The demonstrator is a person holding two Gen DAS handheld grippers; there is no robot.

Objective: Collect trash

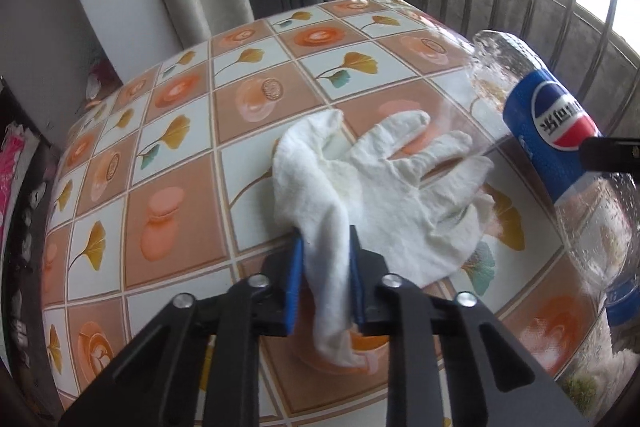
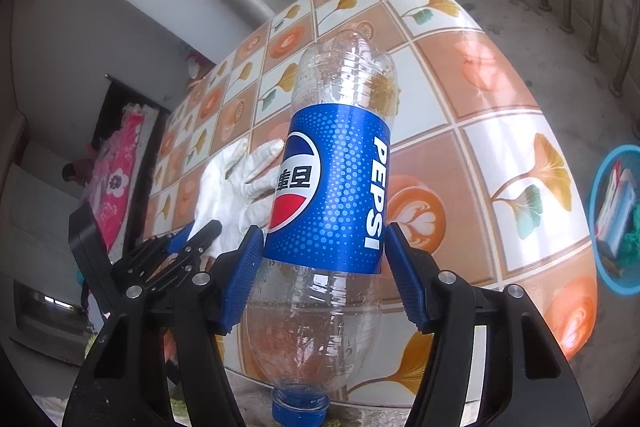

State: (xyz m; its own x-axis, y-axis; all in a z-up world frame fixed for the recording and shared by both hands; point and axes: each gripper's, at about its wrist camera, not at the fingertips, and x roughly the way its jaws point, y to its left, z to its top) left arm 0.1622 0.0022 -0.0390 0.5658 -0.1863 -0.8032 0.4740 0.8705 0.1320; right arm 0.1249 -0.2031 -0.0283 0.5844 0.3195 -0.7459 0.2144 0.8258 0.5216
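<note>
Now both pieces are picked up: left gripper pinches the glove, right gripper clamps the bottle; next, carry them right to the bin

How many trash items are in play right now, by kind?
White glove: 1, pinched by the left gripper
Pepsi bottle: 1, empty, held by the right gripper
Total: 2
</note>
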